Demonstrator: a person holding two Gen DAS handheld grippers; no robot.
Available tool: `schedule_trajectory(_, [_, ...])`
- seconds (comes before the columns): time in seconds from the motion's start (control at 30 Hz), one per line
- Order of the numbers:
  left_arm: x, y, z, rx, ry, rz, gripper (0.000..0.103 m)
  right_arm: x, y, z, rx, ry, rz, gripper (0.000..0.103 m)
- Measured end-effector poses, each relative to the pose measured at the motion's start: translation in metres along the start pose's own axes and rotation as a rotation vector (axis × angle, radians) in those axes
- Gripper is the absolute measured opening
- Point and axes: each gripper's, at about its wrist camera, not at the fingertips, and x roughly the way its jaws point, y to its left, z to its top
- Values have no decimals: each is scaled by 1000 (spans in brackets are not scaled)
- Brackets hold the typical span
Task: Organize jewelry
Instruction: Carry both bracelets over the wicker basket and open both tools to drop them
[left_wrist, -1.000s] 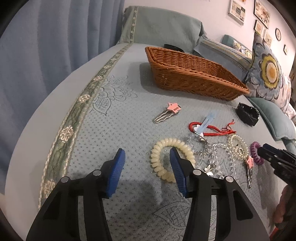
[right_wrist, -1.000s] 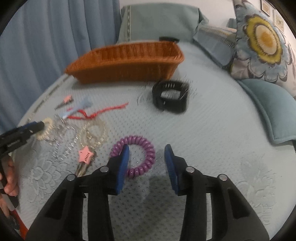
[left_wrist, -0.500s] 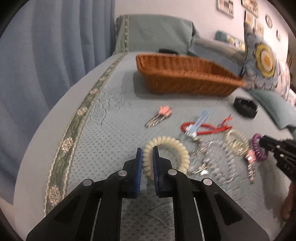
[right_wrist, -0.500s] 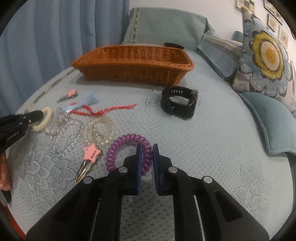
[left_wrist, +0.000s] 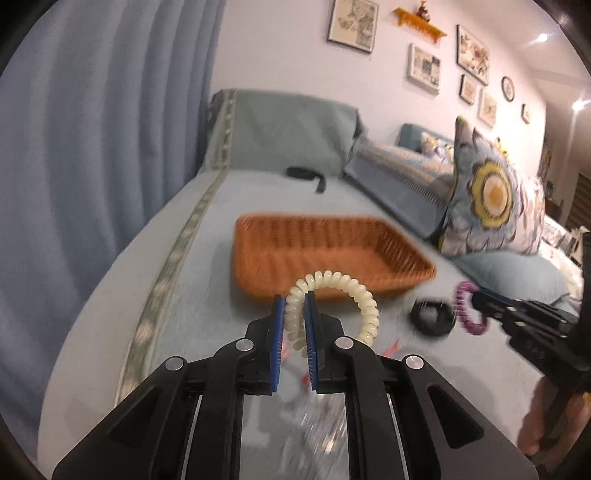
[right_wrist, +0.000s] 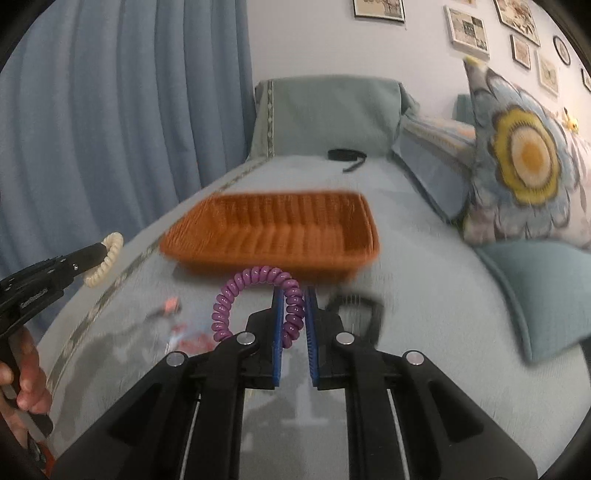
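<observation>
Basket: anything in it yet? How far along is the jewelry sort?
Nothing visible in the wicker basket yet. In hand: left gripper shut on the cream coil hair tie, right gripper shut on the purple coil hair tie, both lifted. Left: black band and the blurred pieces below the grippers.

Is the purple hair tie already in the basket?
No, the purple hair tie hangs clamped in the right gripper, short of the basket.

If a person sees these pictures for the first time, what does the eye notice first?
First, the two coiled hair ties held up in the air: a cream hair tie clamped in the left gripper and a purple hair tie clamped in the right gripper. Just behind them, the orange wicker basket sits empty on the blue-grey bedspread.
</observation>
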Motion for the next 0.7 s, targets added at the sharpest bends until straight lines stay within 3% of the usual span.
schedule_trajectory(0.2, [74,-2,41,5,40,15,9,63,-12,58,27,38,1,9])
schedule_trajectory(0.3, [112,2,52,10,77,27,9,111,-20,82,63,114,6,9])
schedule_trajectory(0.5, [159,2,55,33,140,53,9,188,-27,83,118,290,-20,9])
schedule_trajectory(0.7, [176,7,44,20,192,45,10,207,-15,67,53,350,-57,10])
